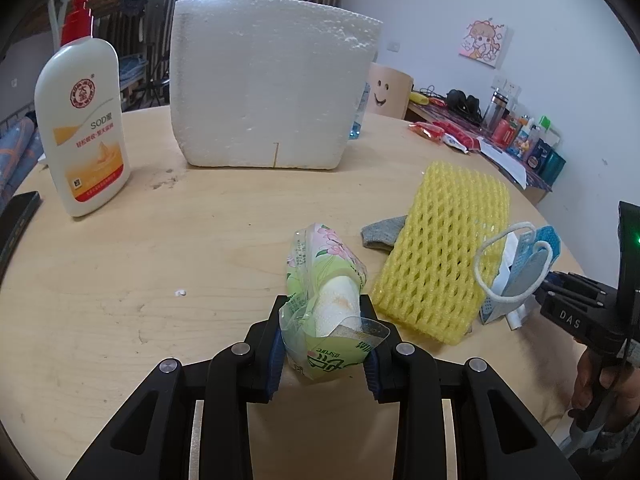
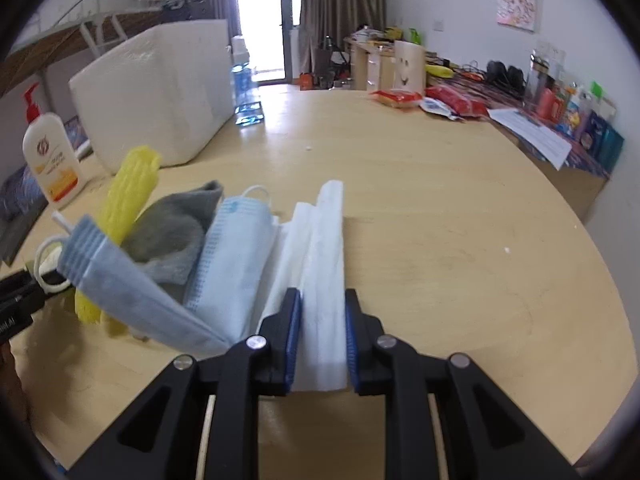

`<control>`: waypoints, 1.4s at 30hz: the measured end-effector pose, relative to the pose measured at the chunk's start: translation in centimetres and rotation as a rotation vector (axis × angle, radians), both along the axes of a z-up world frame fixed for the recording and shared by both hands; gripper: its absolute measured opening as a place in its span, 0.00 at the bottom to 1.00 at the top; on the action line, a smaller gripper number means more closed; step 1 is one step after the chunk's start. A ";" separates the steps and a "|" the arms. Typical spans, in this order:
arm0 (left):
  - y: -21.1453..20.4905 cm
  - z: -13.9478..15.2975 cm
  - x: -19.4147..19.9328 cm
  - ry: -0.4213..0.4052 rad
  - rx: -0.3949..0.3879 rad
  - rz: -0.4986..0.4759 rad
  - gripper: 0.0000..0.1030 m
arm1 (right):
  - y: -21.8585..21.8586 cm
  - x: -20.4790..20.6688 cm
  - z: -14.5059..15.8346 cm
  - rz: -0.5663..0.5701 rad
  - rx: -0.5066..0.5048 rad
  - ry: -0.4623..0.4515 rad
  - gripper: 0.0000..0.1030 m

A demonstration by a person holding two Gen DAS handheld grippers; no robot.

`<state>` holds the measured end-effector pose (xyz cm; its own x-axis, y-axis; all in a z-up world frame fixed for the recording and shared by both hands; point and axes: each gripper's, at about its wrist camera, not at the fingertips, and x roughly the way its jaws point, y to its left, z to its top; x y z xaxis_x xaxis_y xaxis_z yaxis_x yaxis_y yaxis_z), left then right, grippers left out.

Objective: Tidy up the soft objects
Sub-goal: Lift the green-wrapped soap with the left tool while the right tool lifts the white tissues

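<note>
Two hand-held grippers work over a round wooden counter [image 1: 120,280]. At the far left of the left wrist view a white lotion bottle [image 1: 82,128] with a red pump stands upright, and just right of it, further back, a white foam box [image 1: 272,84] sits on the counter. In front, the left hand-held gripper [image 1: 324,336] is clenched on a green tissue pack [image 1: 326,300], its blue pads pressing both sides of the wrapper, whose far end points up and away. To the right of the pack lies a yellow foam net [image 1: 440,256], resting over the edge of a grey sock [image 1: 384,232]. Further right a blue face mask [image 1: 520,264] with a white ear loop stands up beside the net. At the right edge comes the right hand-held gripper [image 2: 323,332]: in its own view its jaws are closed on a folded white tissue [image 2: 324,280] that lies flat on the counter between the pads, with the mask, sock and net piled just to its left.
</note>
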<state>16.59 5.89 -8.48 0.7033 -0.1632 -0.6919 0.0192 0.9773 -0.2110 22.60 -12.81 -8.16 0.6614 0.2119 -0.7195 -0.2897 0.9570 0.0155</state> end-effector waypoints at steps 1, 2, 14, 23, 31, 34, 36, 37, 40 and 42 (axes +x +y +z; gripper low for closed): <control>0.0 0.0 0.0 -0.001 0.001 0.002 0.33 | 0.2 -0.1 0.0 0.004 -0.004 -0.001 0.25; 0.0 0.0 0.0 -0.002 0.000 0.001 0.33 | 0.2 -0.1 0.0 0.007 -0.004 -0.001 0.26; 0.1 0.0 -0.1 -0.007 -0.004 0.004 0.33 | 1.2 -0.1 0.3 0.033 -0.023 -0.013 0.42; 0.1 0.1 -0.3 -0.019 -0.009 -0.001 0.33 | 3.5 -0.6 -0.1 0.105 -0.122 -0.040 0.18; 0.1 0.7 -1.1 -0.072 0.014 0.015 0.32 | 1.3 -1.2 0.6 0.083 -0.039 -0.046 0.12; 0.1 1.2 -1.6 -0.093 0.006 0.017 0.32 | 0.3 -1.8 1.5 0.060 -0.014 -0.072 0.12; -0.1 1.6 -1.9 -0.106 0.017 0.017 0.32 | -0.2 -2.4 2.0 0.057 0.011 -0.085 0.12; -0.3 1.8 -2.1 -0.112 0.018 0.015 0.32 | -0.4 -2.7 2.2 0.057 0.020 -0.093 0.12; -0.5 2.3 -2.8 -0.130 0.029 0.014 0.32 | -1.2 -3.6 3.1 0.041 0.032 -0.129 0.10; -0.6 2.5 -3.1 -0.138 0.032 0.019 0.32 | -1.9 -4.3 3.9 0.024 0.038 -0.159 0.10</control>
<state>13.50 5.29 -5.94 0.7951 -0.1285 -0.5927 0.0277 0.9840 -0.1761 18.31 -14.68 -4.25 0.7605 0.2544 -0.5974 -0.3146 0.9492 0.0037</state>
